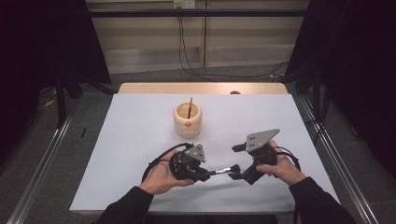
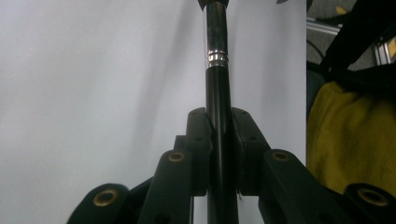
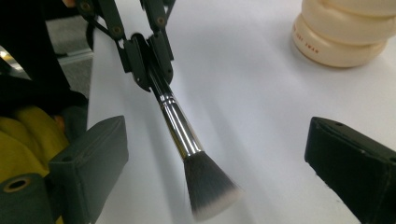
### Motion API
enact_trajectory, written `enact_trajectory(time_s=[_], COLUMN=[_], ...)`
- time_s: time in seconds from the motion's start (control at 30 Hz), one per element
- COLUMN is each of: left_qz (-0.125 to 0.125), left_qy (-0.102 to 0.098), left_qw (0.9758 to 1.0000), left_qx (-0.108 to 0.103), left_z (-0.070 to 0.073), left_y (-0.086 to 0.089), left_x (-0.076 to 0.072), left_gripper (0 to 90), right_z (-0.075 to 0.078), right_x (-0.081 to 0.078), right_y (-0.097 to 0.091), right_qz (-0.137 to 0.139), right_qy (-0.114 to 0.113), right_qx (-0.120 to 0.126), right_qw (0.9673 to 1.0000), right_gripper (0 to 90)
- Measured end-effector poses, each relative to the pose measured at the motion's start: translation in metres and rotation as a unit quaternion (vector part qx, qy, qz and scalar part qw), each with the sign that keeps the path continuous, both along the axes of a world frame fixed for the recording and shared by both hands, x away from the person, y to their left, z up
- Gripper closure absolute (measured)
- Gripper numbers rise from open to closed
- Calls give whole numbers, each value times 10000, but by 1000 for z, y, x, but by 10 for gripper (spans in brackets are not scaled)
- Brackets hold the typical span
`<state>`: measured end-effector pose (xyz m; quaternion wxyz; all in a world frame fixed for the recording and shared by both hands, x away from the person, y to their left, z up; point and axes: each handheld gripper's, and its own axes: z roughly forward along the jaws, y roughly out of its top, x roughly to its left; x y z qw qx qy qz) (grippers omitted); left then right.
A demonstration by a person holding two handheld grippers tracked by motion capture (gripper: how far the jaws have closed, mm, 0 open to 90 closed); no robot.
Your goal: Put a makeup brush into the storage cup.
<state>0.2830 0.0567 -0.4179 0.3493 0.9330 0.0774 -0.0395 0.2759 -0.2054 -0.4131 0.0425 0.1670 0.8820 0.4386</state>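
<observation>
A makeup brush (image 1: 223, 171) with a black handle (image 2: 217, 93), silver ferrule (image 3: 180, 126) and a dark, white-tipped head (image 3: 210, 191) hangs level just above the white table cover. My left gripper (image 1: 208, 175) is shut on the handle, the fingers (image 2: 198, 135) pressing it from both sides. My right gripper (image 1: 235, 162) faces it from the right and stands wide open. The brush head lies in the gap between its pads (image 3: 88, 158), and neither pad touches it. In the right gripper view the left gripper (image 3: 149, 65) clamps the handle at the upper left.
A round pale wooden holder (image 1: 187, 119) stands at the table's middle with a thin dark stick (image 1: 189, 106) upright in it. The white cover (image 1: 140, 130) ends at a wooden strip (image 1: 201, 87) at the back. Yellow cloth (image 2: 350, 135) lies past the near edge.
</observation>
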Motion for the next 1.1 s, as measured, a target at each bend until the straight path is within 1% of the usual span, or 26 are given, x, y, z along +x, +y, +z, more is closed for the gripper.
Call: enact_trajectory(time_s=[0.07, 0.1, 0.2, 0.23, 0.27, 0.3, 0.33, 0.37, 0.4, 0.43, 0.5, 0.53, 0.57, 0.63, 0.67, 0.7, 0.73, 0.77, 0.8, 0.9, 1.0, 1.07, 1.1], left_qz=[-3, 70, 55, 45, 94, 112, 116, 142, 175, 193, 291, 321, 322, 386, 383, 373, 429, 412, 433, 418, 532, 622, 612], left_qy=[23, -29, -22, -25, -67, -17, -31, -67, -34, -30, -2, -60, -71, -67, -52, -98, -71, -43, -96, -111, -132, -140, -137], left_qw=[9999, 9999, 9997, 9997, 9995, 9995, 9993, 9990, 9987, 9987, 9978, 9974, 9973, 9963, 9961, 9958, 9949, 9947, 9943, 9946, 9924, 9896, 9896], left_qx=[-109, -131, -247, -234, -278, -308, -353, -409, -471, -481, -589, -640, -651, -769, -795, -833, -908, -946, -969, -942, -1106, -1286, -1296], left_z=[1, 2, 4, 5, 5, 6, 7, 7, 7, 8, 8, 8, 9, 9, 9, 9, 9, 8, 8, 9, 11, 12, 12], left_y=[2, 3, 4, 5, 6, 8, 9, 11, 12, 14, 17, 18, 19, 20, 20, 20, 20, 20, 20, 20, 24, 25, 26], left_x=[0, -1, -2, -2, -4, -4, -5, -5, -5, -5, -6, -5, -5, -6, -6, -6, -7, -8, -8, -8, -8, -9, -9], left_gripper=[792, 792, 792, 792, 792, 792, 792, 792, 792, 792, 792, 792, 792, 792, 792, 792, 792, 792, 792, 792, 792, 792, 792], right_z=[2, 2, 3, 4, 4, 5, 5, 5, 5, 5, 6, 6, 5, 5, 5, 5, 5, 5, 6, 7, 9, 10, 11], right_x=[-1, -2, -4, -5, -6, -7, -7, -8, -8, -8, -7, -7, -7, -7, -7, -8, -8, -8, -8, -9, -10, -10, -10], right_y=[-2, -3, -5, -5, -6, -6, -6, -7, -7, -8, -9, -9, -10, -10, -10, -11, -11, -11, -12, -15, -18, -20, -21], right_qz=[-26, 48, 34, 26, 21, 35, 13, -28, -24, -26, -57, -86, -107, -89, -90, -79, -99, -105, -119, -151, -228, -274, -291], right_qy=[-29, -31, -30, -42, -19, -31, -73, -67, -84, -78, -76, -72, -100, -91, -99, -90, -104, -142, -172, -178, -215, -239, -232], right_qx=[66, 62, 130, 142, 183, 202, 210, 244, 284, 342, 421, 430, 451, 491, 513, 546, 586, 617, 651, 822, 949, 1050, 1109], right_qw=[10000, 10000, 9999, 9999, 9998, 9998, 9998, 9997, 9996, 9994, 9991, 9990, 9989, 9987, 9986, 9984, 9982, 9979, 9977, 9963, 9950, 9938, 9931], right_gripper=[74, 80, 81, 81, 81, 81, 80, 80, 81, 82, 82, 82, 85, 99, 99, 98, 95, 94, 92, 85, 80, 79, 76])
